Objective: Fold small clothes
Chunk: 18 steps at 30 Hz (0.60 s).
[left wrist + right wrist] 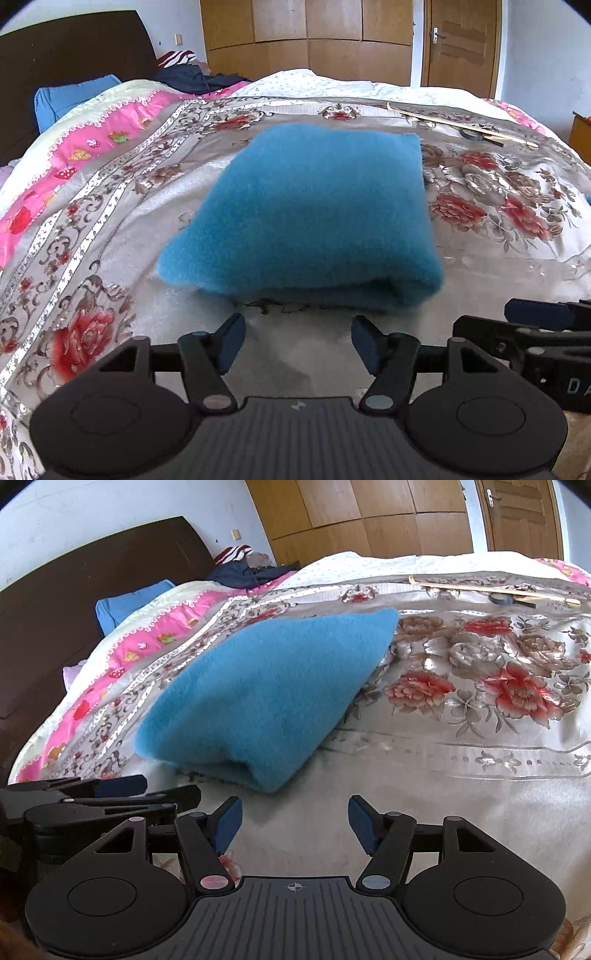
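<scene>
Left wrist view. Nearest the camera is the left tool (298, 341), its two blue-padded fingers (232, 341) spread wide with nothing between them, only bare bedspread (110, 229). Just beyond the fingertips lies the blue cloth (306, 218), folded into a thick, roughly square pad, its rounded fold edge facing the tool and not touching it. The cloth rests flat on the flowered bedspread near the middle of the bed. At the right edge, part of the right tool (546, 325) enters the picture, beside the cloth's near right corner. Far right on the bed lie a thin wooden stick (461, 123) and a dark roll of tape (474, 134), well apart from the cloth. A pink quilt (92, 140) runs along the left side, a blue pillow (70, 98) against the dark headboard (66, 55), dark clothes (195, 79) behind.

Right wrist view. Nearest is the right tool (295, 823), fingers also wide apart and empty, over plain bedspread (461, 746). The blue cloth (258, 698) lies ahead and to the left, clear of the fingertips. The left tool (122, 790) shows at the lower left, close to the cloth's near edge. Stick (491, 590) and tape (498, 599) lie at the far right. Wooden wardrobe doors (369, 513) stand behind the bed.
</scene>
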### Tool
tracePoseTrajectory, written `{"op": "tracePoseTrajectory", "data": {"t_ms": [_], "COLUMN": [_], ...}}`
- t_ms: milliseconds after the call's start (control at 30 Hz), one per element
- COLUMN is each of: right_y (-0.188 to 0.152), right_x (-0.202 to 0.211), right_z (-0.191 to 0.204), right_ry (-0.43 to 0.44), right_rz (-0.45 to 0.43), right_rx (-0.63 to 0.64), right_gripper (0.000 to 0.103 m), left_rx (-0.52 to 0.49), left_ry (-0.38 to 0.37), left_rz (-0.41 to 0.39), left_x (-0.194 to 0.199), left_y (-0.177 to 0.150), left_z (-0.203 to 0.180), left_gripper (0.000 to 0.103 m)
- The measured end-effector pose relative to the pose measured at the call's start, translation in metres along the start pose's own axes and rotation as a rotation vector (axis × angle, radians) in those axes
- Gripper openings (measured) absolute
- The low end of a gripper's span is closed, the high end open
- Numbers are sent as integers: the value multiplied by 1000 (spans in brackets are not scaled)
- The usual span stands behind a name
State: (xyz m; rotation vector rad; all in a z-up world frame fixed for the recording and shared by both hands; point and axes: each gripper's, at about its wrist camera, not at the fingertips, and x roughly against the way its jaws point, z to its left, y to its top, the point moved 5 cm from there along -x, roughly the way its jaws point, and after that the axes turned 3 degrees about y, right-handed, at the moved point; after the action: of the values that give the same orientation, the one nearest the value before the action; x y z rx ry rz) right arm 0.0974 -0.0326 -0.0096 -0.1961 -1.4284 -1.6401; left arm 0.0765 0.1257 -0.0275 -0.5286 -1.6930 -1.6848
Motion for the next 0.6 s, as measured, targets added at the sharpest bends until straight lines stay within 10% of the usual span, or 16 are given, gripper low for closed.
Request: {"op": "tracePoseTrajectory", "data": {"t_ms": [600], "right_y": [-8], "right_x": [-2], "right_z": [-7], "right_ry": [-10], "right_rz": [7], "right_rx": [-18], "right_gripper": [64], "left_rx": [-15], "left_ry": [36], "left_rz": [14], "left_x": [3], "left_y": [-7], "left_z": [-7], "left_gripper": [95]}}
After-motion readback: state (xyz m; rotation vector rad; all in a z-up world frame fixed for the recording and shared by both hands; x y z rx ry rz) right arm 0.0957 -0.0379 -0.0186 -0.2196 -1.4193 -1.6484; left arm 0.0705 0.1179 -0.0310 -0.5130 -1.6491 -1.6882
